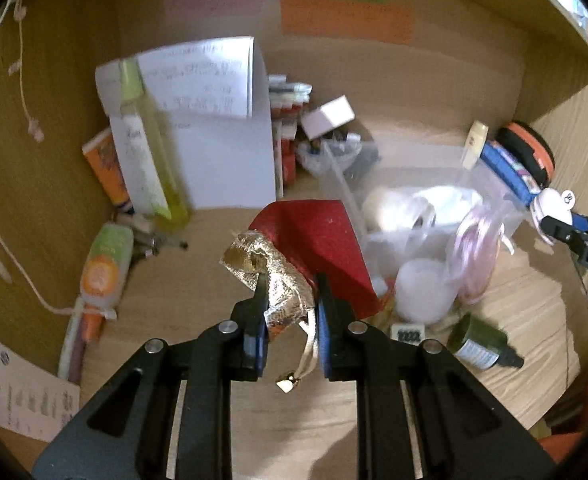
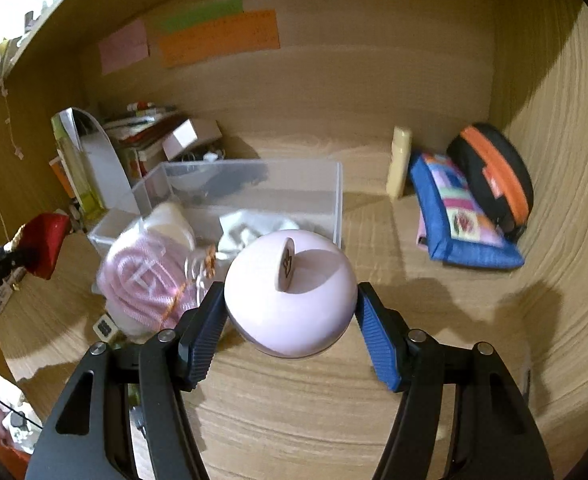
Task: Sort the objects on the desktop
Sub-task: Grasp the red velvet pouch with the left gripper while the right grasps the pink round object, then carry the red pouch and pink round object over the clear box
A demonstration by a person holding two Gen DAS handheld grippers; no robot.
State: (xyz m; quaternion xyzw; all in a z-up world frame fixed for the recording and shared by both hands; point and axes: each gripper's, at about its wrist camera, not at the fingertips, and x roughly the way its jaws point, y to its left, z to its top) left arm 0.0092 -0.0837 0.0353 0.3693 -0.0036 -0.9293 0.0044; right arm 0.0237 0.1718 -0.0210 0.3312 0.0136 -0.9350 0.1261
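My left gripper (image 1: 288,294) is shut on the gold-trimmed neck of a red drawstring pouch (image 1: 317,244) and holds it above the desk. The pouch also shows at the left edge of the right wrist view (image 2: 46,244). My right gripper (image 2: 290,300) is shut on a round pale-pink case (image 2: 290,292) with a small knob on top, held above the desk in front of a clear plastic bin (image 2: 254,188). The right gripper with its case shows at the right of the left wrist view (image 1: 553,208).
The clear bin (image 1: 425,184) holds white cloth and a pink cord bag (image 2: 146,276). A blue patchwork pouch (image 2: 461,212), an orange-and-black case (image 2: 493,168) and a cream bottle (image 2: 399,160) stand at the right. Papers (image 1: 214,140), bottles (image 1: 150,140) and tubes (image 1: 102,268) crowd the left. A green bottle (image 1: 481,344) lies nearby.
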